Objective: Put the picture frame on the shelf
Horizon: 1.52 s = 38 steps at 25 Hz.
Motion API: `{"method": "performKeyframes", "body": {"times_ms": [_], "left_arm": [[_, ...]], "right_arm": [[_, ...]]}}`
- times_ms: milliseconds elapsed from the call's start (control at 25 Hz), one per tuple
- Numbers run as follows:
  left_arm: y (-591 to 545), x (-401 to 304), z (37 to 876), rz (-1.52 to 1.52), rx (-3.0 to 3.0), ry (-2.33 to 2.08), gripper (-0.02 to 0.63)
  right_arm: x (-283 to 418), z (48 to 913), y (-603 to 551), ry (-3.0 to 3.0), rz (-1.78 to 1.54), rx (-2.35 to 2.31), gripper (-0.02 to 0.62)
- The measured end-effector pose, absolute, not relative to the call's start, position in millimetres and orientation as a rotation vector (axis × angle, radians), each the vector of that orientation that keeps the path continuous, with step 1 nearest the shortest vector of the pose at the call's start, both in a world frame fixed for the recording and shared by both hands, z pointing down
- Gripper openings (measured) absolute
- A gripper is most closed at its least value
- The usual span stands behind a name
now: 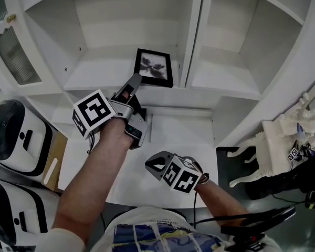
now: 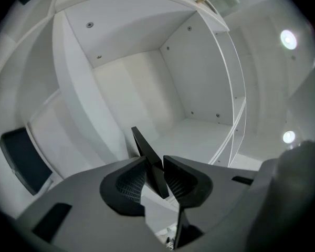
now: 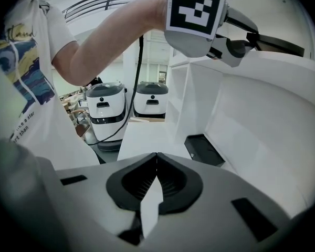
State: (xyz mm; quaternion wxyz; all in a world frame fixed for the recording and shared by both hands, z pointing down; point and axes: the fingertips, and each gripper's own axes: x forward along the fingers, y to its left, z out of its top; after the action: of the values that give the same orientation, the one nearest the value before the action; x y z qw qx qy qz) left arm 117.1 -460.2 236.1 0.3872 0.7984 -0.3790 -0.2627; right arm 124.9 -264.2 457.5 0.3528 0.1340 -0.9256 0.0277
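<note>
A black picture frame [image 1: 153, 67] with a dark print stands upright on a middle shelf of the white shelf unit [image 1: 110, 70]. My left gripper [image 1: 131, 84] reaches up to the frame's lower left corner. In the left gripper view the frame [image 2: 144, 146] shows edge-on as a thin black slab between the jaws of the left gripper [image 2: 155, 161], which stand slightly apart around it and open. My right gripper [image 1: 156, 164] hangs low over the white table [image 1: 173, 135], shut with nothing in it; the right gripper view shows the right gripper [image 3: 156, 159] with its jaws meeting.
The shelf unit has several open compartments divided by an upright post [image 1: 191, 35]. A flat black box [image 3: 205, 148] lies on the table. White robots [image 1: 13, 135] stand at the left, an ornate white stand [image 1: 283, 133] at the right, a glass door [image 1: 13, 54] at the far left.
</note>
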Motion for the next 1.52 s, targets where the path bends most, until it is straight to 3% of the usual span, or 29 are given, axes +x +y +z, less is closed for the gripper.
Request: {"method": "performKeyframes", "body": {"times_ms": [560, 1360, 1520], "left_arm": [[-456, 120, 237, -0.174, 2.449, -1.416, 0.153], [-428, 87, 228, -0.196, 2.55, -1.376, 0.155], [-410, 68, 227, -0.206, 2.587, -1.337, 0.124]], "right_arm": [[120, 464, -266, -2.405, 0.092, 0.334, 0.025], [85, 468, -258, -2.382, 0.139, 0.36, 0.025], [67, 469, -252, -2.368, 0.145, 0.381, 0.025]]}}
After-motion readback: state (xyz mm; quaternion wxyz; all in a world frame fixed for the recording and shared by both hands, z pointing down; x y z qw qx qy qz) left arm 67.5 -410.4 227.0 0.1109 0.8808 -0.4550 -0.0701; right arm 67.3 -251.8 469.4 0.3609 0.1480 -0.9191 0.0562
